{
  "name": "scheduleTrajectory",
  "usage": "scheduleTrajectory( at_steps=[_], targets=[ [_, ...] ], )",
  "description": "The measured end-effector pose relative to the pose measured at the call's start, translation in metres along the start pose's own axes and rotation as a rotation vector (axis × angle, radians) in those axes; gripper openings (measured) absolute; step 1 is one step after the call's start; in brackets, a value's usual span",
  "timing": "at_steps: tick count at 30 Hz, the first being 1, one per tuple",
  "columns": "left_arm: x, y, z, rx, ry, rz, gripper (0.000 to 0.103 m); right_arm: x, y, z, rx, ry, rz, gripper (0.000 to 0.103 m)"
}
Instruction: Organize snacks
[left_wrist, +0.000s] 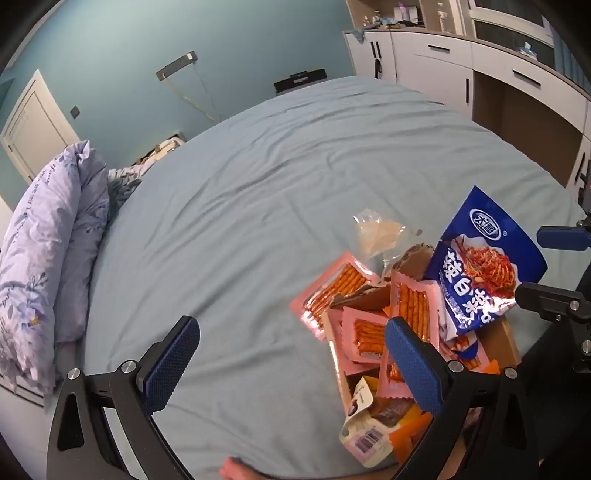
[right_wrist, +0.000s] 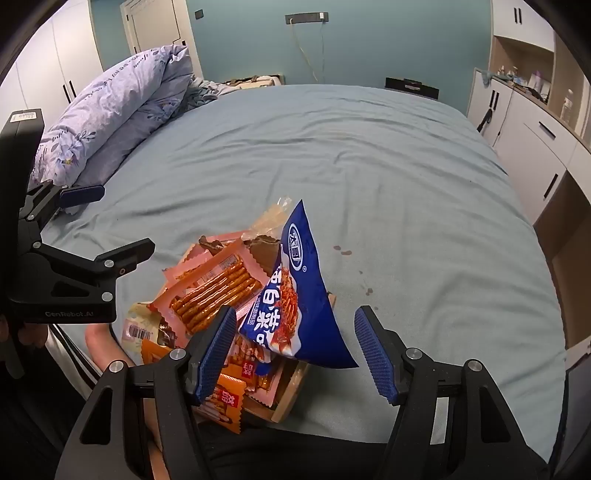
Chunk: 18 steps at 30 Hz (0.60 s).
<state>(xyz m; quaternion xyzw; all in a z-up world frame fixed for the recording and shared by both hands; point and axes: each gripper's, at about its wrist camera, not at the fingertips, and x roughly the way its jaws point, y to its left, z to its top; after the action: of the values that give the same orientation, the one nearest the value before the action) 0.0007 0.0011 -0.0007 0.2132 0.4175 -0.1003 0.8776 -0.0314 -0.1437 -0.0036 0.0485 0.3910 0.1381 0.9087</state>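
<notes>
A pile of snack packets fills a shallow cardboard box (right_wrist: 286, 400) on the bed near its front edge. A big blue bag (left_wrist: 476, 264) stands tilted on top; it also shows in the right wrist view (right_wrist: 299, 291). Pink packets of orange sticks (left_wrist: 334, 291) (right_wrist: 212, 290), orange packets (right_wrist: 225, 400) and a clear packet (left_wrist: 378, 236) lie around it. My left gripper (left_wrist: 291, 363) is open and empty, just left of the pile. My right gripper (right_wrist: 295, 350) is open, its jaws on either side of the blue bag's lower end, not closed on it.
The light blue bed sheet (left_wrist: 280, 177) stretches far ahead. A rolled floral duvet (left_wrist: 48, 258) lies along the left side. White cabinets and drawers (right_wrist: 532, 147) stand to the right. The left gripper's body (right_wrist: 70, 273) shows at the left of the right wrist view.
</notes>
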Motion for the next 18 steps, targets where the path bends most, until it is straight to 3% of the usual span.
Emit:
scheduleTrajectory(
  at_steps=[14, 18],
  targets=[
    [-0.003, 0.0, 0.0, 0.005, 0.0, -0.004, 0.102, -0.004, 0.0, 0.004, 0.005, -0.006, 0.031, 0.066],
    [0.005, 0.014, 0.007, 0.014, -0.008, -0.053, 0.102, -0.003, -0.01, 0.013, 0.017, -0.022, 0.069, 0.066]
  ],
)
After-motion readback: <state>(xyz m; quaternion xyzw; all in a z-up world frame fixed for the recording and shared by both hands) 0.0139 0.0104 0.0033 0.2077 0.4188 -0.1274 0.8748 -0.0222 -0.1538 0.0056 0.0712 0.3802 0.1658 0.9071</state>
